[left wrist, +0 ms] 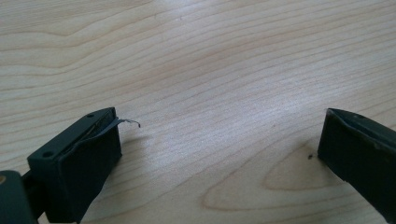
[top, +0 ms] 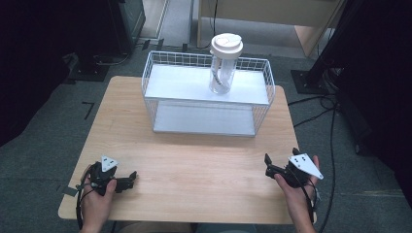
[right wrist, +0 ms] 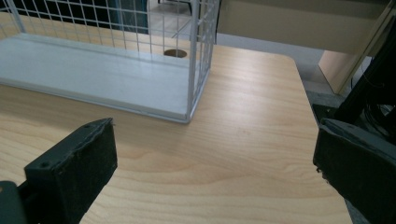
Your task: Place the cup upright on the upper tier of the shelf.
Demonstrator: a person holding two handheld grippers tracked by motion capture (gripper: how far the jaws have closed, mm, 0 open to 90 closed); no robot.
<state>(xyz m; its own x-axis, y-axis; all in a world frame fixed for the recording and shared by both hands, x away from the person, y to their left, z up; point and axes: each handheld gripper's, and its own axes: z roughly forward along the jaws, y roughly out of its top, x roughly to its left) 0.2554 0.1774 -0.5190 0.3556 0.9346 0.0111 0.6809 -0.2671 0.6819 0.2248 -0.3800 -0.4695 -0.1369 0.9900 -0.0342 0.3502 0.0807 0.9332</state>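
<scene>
Both black two-jaw grippers, left [top: 127, 182] & right [top: 270, 165], sit open, empty, near table edge; clear white-lidded tumbler [top: 223, 65] on white wire rack [top: 204, 127] untouched, nothing started yet.

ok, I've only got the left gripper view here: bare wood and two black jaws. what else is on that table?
Observer: A white wire rack with two shelves, at the far side of the table.
Operator: anything on it?
Observer: A clear bottle with a white lid stands upright on the top shelf, toward the right.
Operator: where's the other claw?
Observer: The right claw is near the table's front right edge, open, nothing between its jaws. Its own view faces the rack's near right corner.
Operator: and mine, from above?
Observer: The left claw is near the front left corner, jaws apart, apparently pointing right.
</scene>
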